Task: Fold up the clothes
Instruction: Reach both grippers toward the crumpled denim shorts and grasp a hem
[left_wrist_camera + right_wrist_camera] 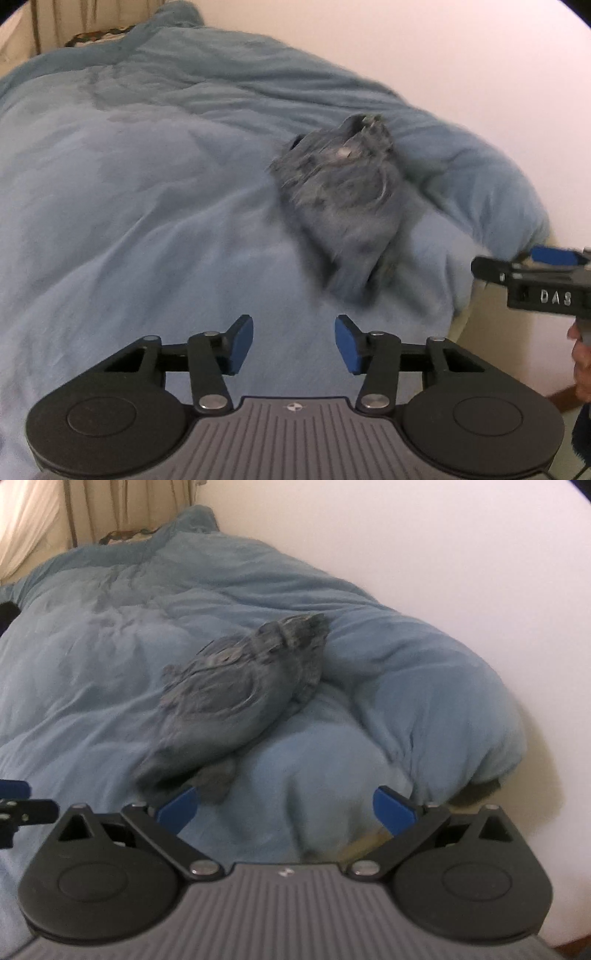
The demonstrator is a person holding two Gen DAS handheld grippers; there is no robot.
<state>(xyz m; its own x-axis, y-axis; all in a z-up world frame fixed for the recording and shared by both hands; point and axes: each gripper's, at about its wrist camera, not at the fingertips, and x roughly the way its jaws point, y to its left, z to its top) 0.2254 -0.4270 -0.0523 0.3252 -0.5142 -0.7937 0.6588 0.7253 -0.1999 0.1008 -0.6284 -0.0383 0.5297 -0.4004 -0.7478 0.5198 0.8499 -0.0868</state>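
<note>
Grey-blue, streaky cloth makes up the garment [343, 199], bunched in a rumpled heap right of centre in the left wrist frame, on the blue blanket [147, 206] that gives it a soft, broad bed. Blur hides what kind of clothing it is; probably something small. The left gripper [294, 343] and right gripper [284, 812] hang below it, fingers apart and empty, likely squared up to reach it.

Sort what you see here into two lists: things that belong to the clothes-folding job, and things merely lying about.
Job:
crumpled grey garment
left tongs, open
right tongs, open

Lying about:
blue duvet
patterned cloth at the far end
curtain
</note>
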